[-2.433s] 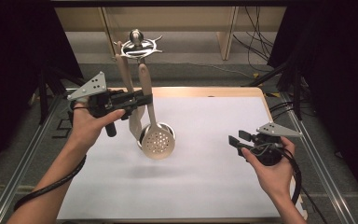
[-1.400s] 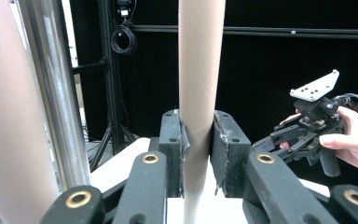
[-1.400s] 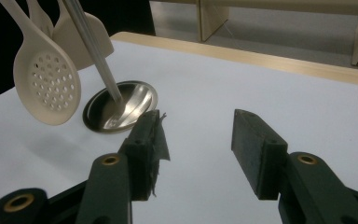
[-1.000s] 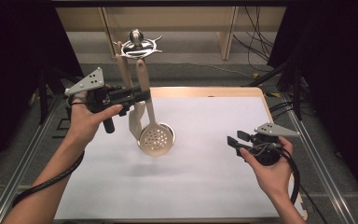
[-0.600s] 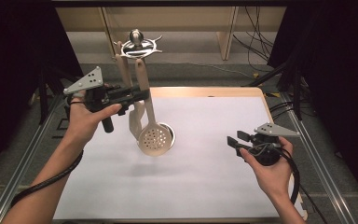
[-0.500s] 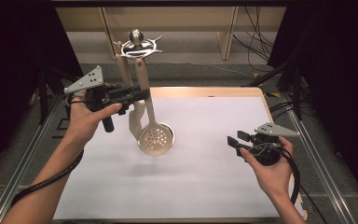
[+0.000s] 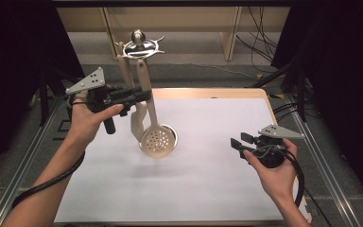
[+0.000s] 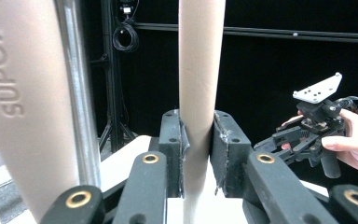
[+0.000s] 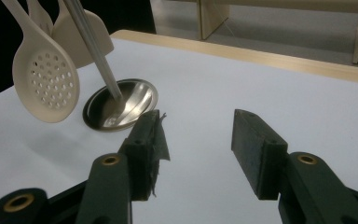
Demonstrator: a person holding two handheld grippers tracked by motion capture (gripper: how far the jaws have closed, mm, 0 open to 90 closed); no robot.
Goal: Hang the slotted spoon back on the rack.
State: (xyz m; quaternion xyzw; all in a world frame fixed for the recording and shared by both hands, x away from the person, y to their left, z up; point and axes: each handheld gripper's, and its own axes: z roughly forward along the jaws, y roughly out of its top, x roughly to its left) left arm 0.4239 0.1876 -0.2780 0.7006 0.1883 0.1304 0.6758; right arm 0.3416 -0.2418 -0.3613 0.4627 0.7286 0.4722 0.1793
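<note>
My left gripper (image 7: 142, 96) has its fingers (image 8: 175, 140) pinching the handle of the slotted spoon (image 7: 157, 140), both pads pressed flat on the beige shaft. Grip sits high on the handle, just under the rack's top ring (image 7: 139, 46). The spoon hangs near upright, perforated bowl low over the counter (image 7: 208, 189), just in front of the rack's round steel base (image 9: 121, 103), toward the far left part of the counter. Can't tell whether the handle end is on its hook or off. A second beige utensil, a spatula (image 7: 137, 124), hangs just beside it on the same rack; its handle marked SUPOR (image 8: 14, 79) is close at the left in the left gripper view, next to the rack's steel pole (image 8: 77, 88).

My right gripper (image 7: 238, 144) is over the counter near the right edge, well apart from the rack, fingers (image 9: 147, 140) spread with nothing between them, pointing toward the rack base.
</note>
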